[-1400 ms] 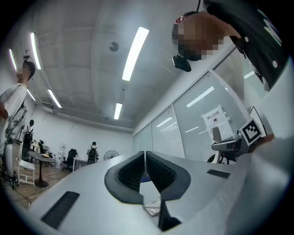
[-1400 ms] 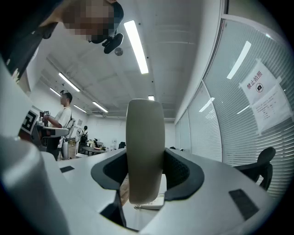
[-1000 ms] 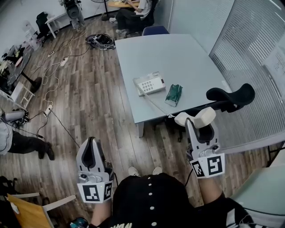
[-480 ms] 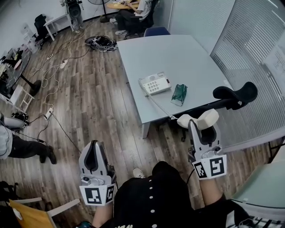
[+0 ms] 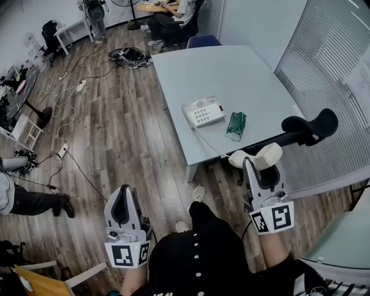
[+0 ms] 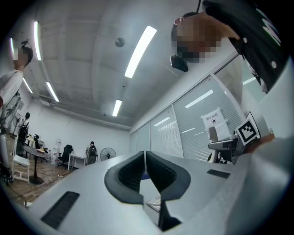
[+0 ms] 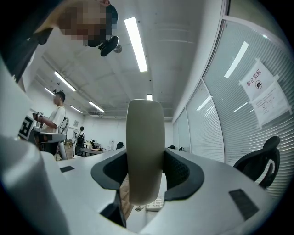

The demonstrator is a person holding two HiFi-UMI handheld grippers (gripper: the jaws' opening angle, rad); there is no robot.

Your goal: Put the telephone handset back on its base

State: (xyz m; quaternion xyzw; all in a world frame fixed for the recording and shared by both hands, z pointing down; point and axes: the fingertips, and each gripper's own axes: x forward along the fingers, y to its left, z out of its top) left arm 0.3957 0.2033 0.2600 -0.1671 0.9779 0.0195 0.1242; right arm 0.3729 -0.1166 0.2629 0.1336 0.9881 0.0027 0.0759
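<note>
The white telephone base sits near the front edge of the grey table. A coiled cord runs from it to the cream handset. My right gripper is shut on the handset and holds it in the air in front of the table's edge. In the right gripper view the handset stands upright between the dark pads, with the base's keys below. My left gripper hangs low on the left over the wooden floor, jaws together and empty.
A green packet lies on the table right of the base. A black office chair stands at the table's right front corner. Cables and a power strip trail over the floor at left. A seated person is beyond the table.
The person has stepped toward the table, so the telephone base now lies closer and further right in view. Both grippers keep their pose; the handset stays gripped.
</note>
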